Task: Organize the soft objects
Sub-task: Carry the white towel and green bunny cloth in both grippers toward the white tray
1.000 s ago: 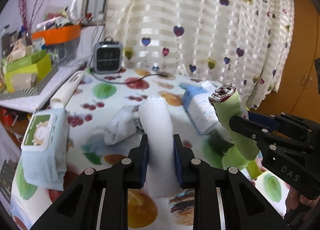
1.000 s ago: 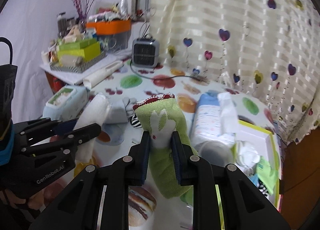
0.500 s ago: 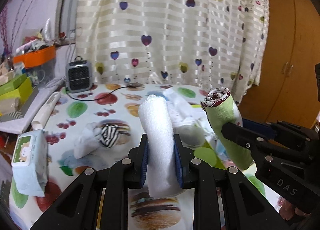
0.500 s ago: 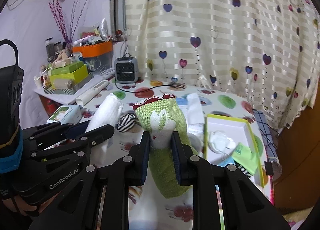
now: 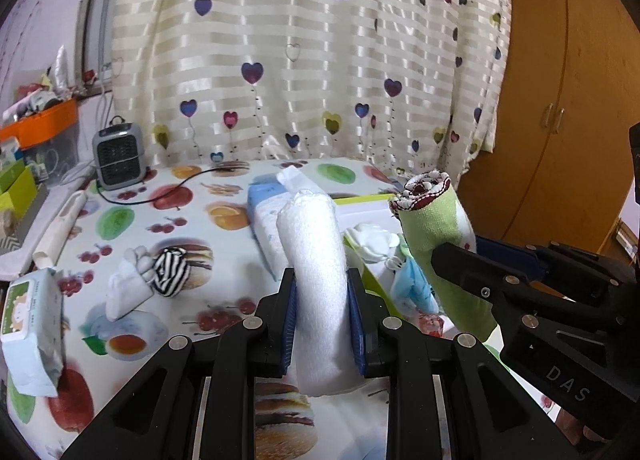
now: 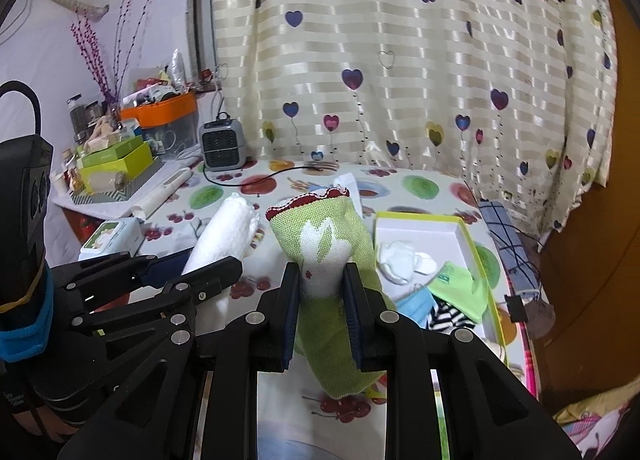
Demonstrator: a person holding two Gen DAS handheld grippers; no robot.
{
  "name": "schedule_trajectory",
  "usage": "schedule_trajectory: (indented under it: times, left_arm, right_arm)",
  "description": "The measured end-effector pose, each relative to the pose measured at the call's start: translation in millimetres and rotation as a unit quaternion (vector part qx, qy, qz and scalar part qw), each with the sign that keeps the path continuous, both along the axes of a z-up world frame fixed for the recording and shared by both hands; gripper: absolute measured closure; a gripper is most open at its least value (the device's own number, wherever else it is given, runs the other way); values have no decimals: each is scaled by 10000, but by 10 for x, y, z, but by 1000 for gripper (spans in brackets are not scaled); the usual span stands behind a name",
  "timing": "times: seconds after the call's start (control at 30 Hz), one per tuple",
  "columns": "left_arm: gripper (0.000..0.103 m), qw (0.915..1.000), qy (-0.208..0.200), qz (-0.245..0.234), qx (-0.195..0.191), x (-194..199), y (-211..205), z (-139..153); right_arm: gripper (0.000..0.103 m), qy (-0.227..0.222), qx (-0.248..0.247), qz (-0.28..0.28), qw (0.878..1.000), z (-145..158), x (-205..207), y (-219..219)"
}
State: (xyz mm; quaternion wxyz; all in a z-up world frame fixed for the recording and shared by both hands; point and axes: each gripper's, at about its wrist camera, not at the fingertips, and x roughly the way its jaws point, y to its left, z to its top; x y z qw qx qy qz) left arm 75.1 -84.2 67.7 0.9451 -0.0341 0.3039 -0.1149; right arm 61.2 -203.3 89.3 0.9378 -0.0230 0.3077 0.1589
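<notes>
While grippers clamp white roll (image 5: 316, 284) | green roll (image 6: 332, 260) | box (image 6: 476, 244): socks, cloths

left claw (image 5: 323, 320): black, blue pads | right claw (image 6: 322, 316): black, silver screws

Your fruit-print table (image 5: 168, 228), heater (image 5: 117, 156) at the far edge, wipes pack (image 5: 30, 330) left edge, yellow-rimmed box (image 6: 486, 272) right edge, striped sock bundle (image 5: 170, 270) mid-surface

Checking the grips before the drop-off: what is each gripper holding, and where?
Left gripper: rolled white towel, near its lower end. Right gripper: rolled green towel, around its middle.
</notes>
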Motion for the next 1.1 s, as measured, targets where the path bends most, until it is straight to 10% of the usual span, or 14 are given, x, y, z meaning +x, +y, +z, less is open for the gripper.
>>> schedule_trajectory:
  times: [1.1]
  left_arm:
    - [81, 9978, 270, -538, 272, 308, -717, -155]
  right_arm:
    - [81, 259, 270, -515, 9980, -229, 152, -589]
